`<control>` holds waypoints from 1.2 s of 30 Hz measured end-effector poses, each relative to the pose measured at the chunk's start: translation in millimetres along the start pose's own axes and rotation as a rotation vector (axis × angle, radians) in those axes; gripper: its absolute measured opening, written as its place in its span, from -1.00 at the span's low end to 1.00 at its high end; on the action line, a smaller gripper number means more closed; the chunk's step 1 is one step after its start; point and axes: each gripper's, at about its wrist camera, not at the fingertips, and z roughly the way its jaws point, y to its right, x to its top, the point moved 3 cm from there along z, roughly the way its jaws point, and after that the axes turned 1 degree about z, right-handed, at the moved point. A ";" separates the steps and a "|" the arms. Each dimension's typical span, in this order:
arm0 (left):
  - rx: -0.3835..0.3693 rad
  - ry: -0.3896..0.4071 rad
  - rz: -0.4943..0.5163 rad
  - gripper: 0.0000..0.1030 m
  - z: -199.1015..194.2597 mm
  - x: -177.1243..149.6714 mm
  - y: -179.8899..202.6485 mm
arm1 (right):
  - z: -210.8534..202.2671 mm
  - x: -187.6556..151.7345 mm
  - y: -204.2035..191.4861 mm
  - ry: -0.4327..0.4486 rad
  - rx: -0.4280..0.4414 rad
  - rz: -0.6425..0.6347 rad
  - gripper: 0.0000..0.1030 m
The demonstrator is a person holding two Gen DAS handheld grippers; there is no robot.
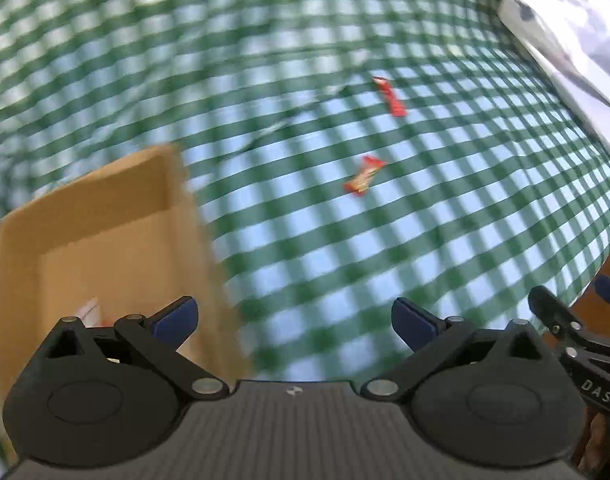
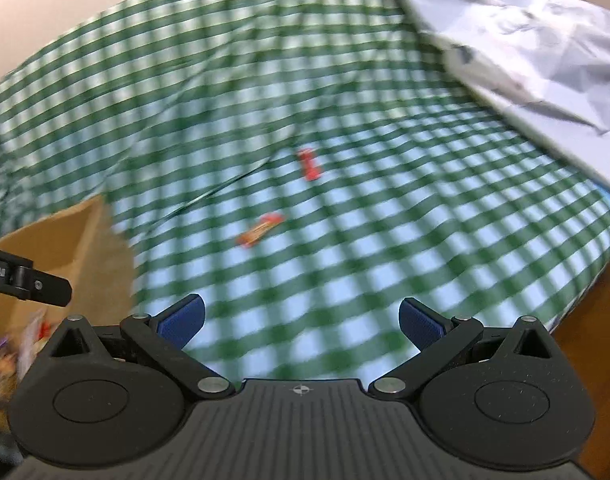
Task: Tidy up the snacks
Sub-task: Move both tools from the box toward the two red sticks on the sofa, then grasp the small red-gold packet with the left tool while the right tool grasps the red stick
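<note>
Two small snack packets lie on the green checked cloth [image 1: 425, 240]: an orange-red one [image 1: 364, 176] [image 2: 261, 230] nearer, and a red one [image 1: 391, 96] [image 2: 310, 165] farther back. A brown cardboard box [image 1: 105, 216] [image 2: 65, 232] stands at the left, with several wrappers inside at its bottom [image 2: 29, 336]. My left gripper [image 1: 293, 320] is open and empty, hovering at the box's right edge. My right gripper [image 2: 301, 320] is open and empty above the cloth, well short of both packets. Both views are motion-blurred.
A crumpled white plastic sheet [image 1: 565, 28] [image 2: 525, 40] covers the far right. The cloth's edge and a brown wooden surface [image 2: 593, 344] show at the lower right. Part of the other gripper [image 1: 577, 344] [image 2: 25, 276] enters each view's side. A cloth fold [image 2: 217, 192] runs near the box.
</note>
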 end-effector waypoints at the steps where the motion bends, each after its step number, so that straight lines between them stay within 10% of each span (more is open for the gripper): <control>1: -0.013 -0.013 0.017 0.99 16.7 12.4 8.3 | 11.8 7.4 9.4 0.009 -0.022 0.003 0.99; 13: 0.040 -0.099 0.129 0.99 226.0 124.7 45.9 | 234.8 80.7 58.9 0.005 -0.017 -0.063 0.99; 20: -0.061 -0.094 0.035 1.00 254.8 131.4 7.2 | 375.6 120.0 20.7 -0.054 0.083 -0.237 0.99; 27: -0.040 -0.067 0.052 0.98 257.8 134.2 7.2 | 409.0 136.9 -0.6 0.068 0.110 -0.263 0.99; 29: -0.032 -0.044 0.046 0.57 248.9 134.1 13.1 | 411.9 138.2 -0.9 0.070 0.115 -0.259 0.99; 30: -0.039 -0.022 0.050 -0.30 238.4 131.9 16.8 | 412.4 138.9 -0.8 0.069 0.119 -0.262 0.93; 31: -0.052 -0.015 0.062 -0.75 231.4 130.6 19.2 | 410.5 139.2 -0.2 0.083 0.125 -0.258 0.47; 32: -0.061 -0.021 0.062 -1.00 226.9 129.5 20.1 | 402.4 141.7 4.0 0.103 0.138 -0.257 -0.44; 33: -0.085 -0.032 0.043 -1.00 224.1 127.2 18.8 | 395.6 141.5 5.2 0.107 0.140 -0.266 -0.75; 36: -0.095 -0.034 0.009 -1.00 210.7 116.8 13.6 | 382.9 138.2 9.9 0.083 0.128 -0.288 -0.77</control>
